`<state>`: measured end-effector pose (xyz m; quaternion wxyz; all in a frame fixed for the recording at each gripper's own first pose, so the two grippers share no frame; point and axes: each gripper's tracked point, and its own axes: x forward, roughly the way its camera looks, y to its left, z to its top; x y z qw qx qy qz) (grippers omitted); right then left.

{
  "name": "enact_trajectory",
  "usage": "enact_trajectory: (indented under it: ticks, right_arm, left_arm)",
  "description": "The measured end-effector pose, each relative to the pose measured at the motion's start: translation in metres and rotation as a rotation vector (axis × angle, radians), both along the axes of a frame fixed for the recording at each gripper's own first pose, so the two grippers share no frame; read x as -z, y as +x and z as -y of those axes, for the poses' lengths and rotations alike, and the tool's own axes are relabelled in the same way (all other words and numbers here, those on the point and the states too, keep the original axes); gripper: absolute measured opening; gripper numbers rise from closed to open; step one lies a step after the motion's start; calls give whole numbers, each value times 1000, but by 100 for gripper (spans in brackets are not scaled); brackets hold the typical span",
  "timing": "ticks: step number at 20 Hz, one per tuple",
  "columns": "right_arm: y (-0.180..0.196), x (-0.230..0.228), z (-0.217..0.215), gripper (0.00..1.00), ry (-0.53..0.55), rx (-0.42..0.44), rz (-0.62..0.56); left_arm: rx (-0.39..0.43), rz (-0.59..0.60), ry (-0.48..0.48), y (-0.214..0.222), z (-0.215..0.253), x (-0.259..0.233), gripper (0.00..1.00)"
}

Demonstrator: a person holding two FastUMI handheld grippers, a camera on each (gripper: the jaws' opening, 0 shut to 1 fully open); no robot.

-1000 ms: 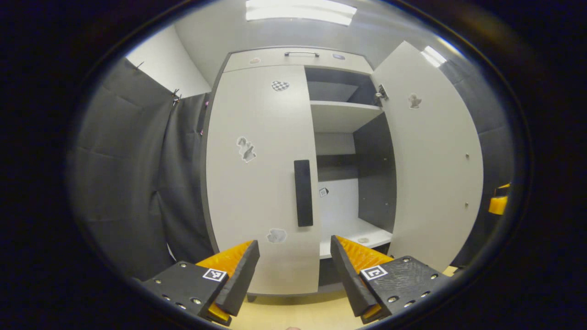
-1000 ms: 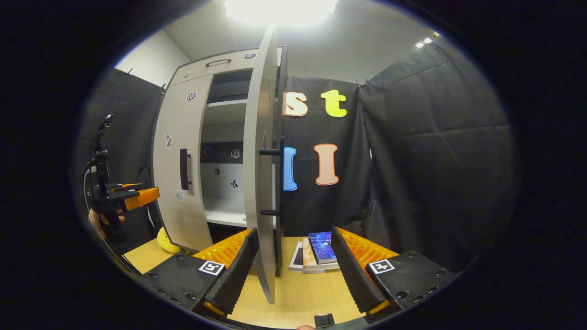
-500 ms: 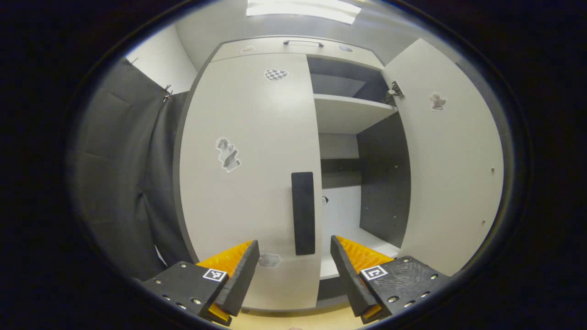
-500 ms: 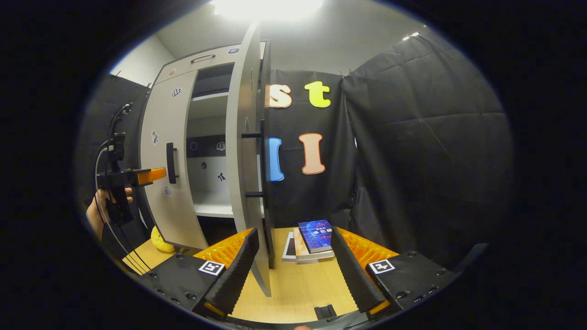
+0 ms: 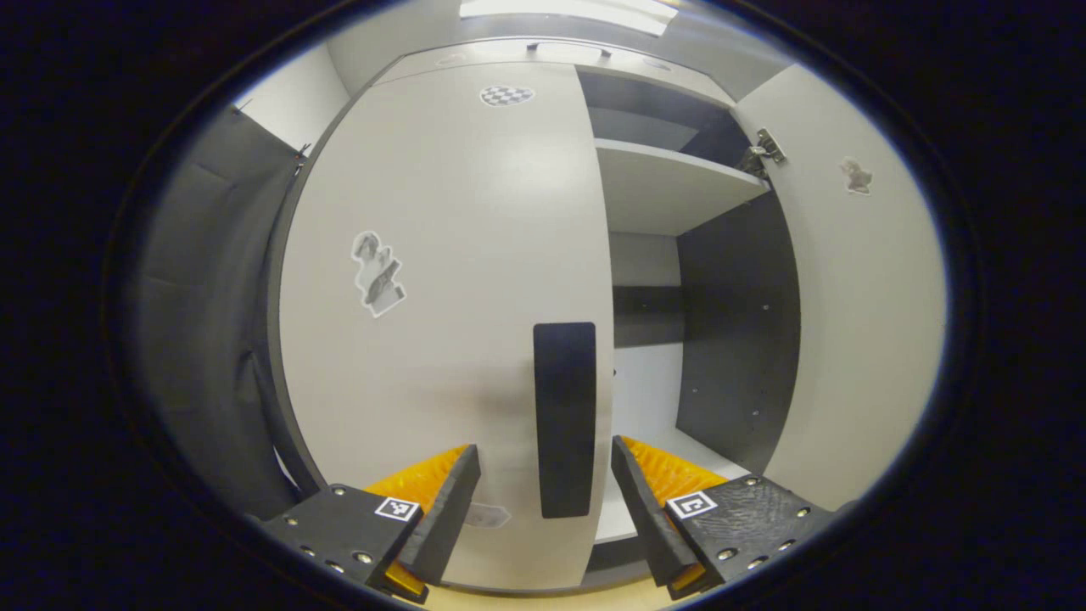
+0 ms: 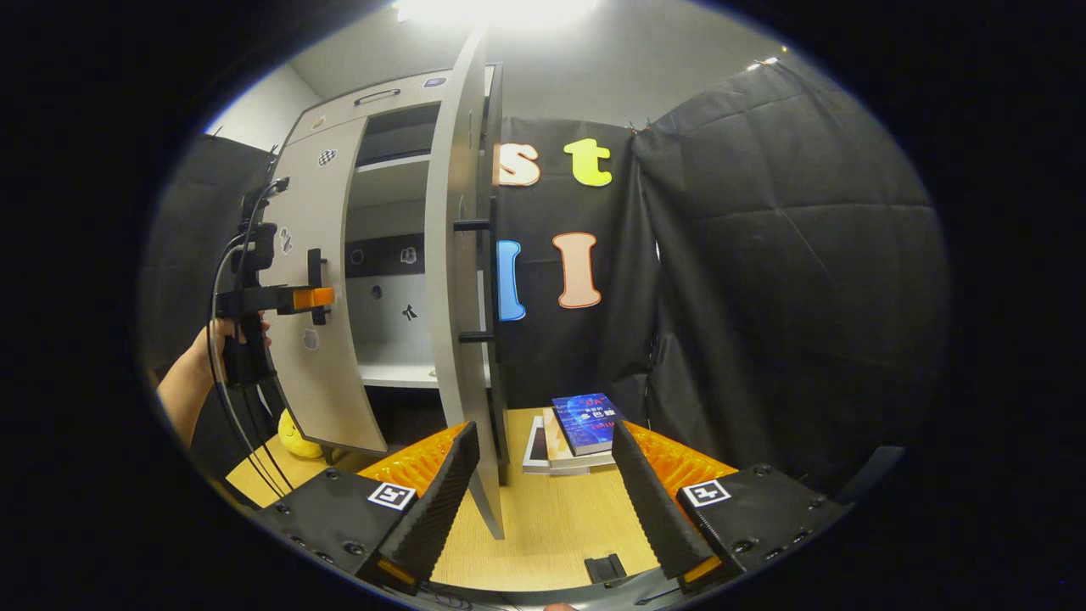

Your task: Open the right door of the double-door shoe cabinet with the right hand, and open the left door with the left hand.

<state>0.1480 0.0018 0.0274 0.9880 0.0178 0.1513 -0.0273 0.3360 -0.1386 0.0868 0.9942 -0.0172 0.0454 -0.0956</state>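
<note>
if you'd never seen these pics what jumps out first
The tall pale grey shoe cabinet stands half open: its right door is swung wide, showing bare shelves, while the left door is shut. In the left gripper view the open left gripper straddles that door's long black handle. A stack of books lies on the wooden table.

Black cloth booth walls, pale ceiling with bright light panel, light wooden floor.
</note>
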Motion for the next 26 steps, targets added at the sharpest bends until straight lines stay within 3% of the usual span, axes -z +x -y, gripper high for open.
enact_trajectory:
  ticks: [3,4,5,9,11,14,17,18,19,23,24,26]
  right_arm:
    - [-2,1,-2,98,3,-5,-5]
    - [-4,2,-1,98,2,-5,-6]
    - [-5,2,-1,98,1,-3,-7]
    - [-8,3,-1,98,-1,-7,0]
    - [-11,4,-3,98,2,-13,0]
    - [-14,5,-7,98,1,-28,9]
    - [-17,6,-12,98,2,-51,9]
    - [-17,6,-14,94,2,-58,9]
    - [-20,7,-16,98,3,-64,9]
    - [-26,8,-26,98,19,-91,12]
    - [-26,7,-30,94,24,-102,14]
    - [-25,7,-36,98,27,-124,23]
  left_arm:
    - [-13,-6,-22,7,0,-1,89]
    - [-4,-20,-36,9,4,3,64]
    - [1,-29,-52,8,5,5,54]
    - [28,-27,-81,10,15,0,48]
    - [-8,-33,-44,7,13,2,27]
    - [-26,-44,-25,6,11,4,17]
    - [-13,-48,-29,2,10,6,17]
    - [-9,-50,-30,0,10,5,15]
    - [-5,-49,-26,-1,9,6,15]
    - [21,-59,-20,-7,5,7,17]
    - [26,-59,-24,-8,3,6,17]
    - [37,-54,-22,-6,2,3,17]
